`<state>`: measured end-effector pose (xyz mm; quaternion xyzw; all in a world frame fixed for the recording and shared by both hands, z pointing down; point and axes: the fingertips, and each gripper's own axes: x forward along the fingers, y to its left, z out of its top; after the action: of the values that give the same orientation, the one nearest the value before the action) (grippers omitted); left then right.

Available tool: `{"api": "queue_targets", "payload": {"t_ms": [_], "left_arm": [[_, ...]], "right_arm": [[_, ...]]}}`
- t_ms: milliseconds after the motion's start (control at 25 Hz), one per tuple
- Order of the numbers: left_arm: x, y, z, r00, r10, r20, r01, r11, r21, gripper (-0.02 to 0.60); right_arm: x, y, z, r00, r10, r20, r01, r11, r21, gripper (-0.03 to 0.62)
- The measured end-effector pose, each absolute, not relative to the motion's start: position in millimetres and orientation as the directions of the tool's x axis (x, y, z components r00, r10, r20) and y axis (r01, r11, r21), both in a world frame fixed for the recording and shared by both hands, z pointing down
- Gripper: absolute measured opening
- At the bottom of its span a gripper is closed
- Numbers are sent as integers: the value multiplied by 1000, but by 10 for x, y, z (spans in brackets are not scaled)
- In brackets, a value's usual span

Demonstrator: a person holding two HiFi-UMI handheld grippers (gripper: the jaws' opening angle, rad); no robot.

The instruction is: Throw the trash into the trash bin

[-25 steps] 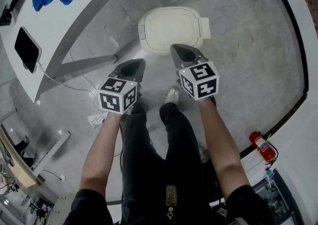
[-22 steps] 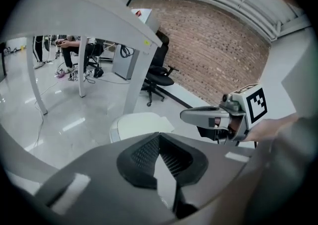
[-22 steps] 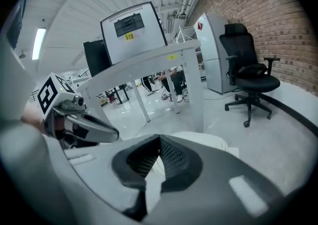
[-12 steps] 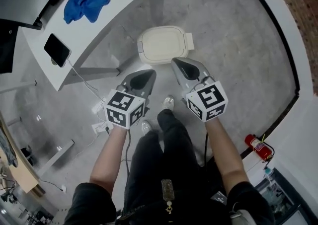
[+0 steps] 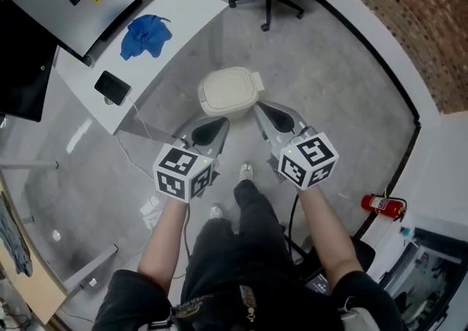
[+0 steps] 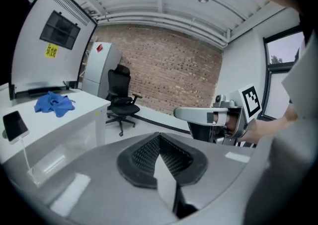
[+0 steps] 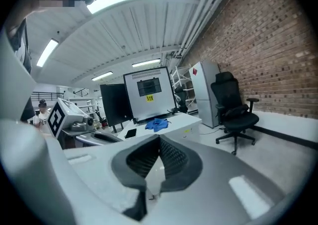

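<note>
Standing person holds both tools over a rounded-square, cream plastic trash bin (image 5: 228, 91), flat lid down, sitting on the mottled grey floor (image 5: 344, 81) just ahead of the tips. Left gripper (image 5: 212, 126) and right gripper (image 5: 265, 110) are smooth grey shells with black ribbed pads, jaws pinched together on nothing. A glossy white desk (image 5: 183, 12) beside the bin carries a crumpled blue cloth (image 5: 145, 34).

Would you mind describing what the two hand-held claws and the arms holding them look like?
Both the left claw and right claw have smooth grey wedge-shaped shells with dark ribbed pads inside. Each carries a white cube printed with black square markers. A dark cable hangs below the right claw. The forearms are bare below short dark sleeves.
</note>
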<state>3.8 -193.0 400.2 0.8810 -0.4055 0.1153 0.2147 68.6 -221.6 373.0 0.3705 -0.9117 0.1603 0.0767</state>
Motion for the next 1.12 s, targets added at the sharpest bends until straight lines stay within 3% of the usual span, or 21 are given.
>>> {"api": "queue_targets", "payload": {"t_ms": [560,1120], "left_arm": [[77,-704,2555,726,-655,210,-687,-702,187,5],[88,-457,1773,722,-685,98,-692,-716,97,5]], "right_arm": [[547,-744,2406,-665,-741,97,-746,651,-140,3],[572,-387,1613,-667,-744,-40,-737,666,-117,3]]}}
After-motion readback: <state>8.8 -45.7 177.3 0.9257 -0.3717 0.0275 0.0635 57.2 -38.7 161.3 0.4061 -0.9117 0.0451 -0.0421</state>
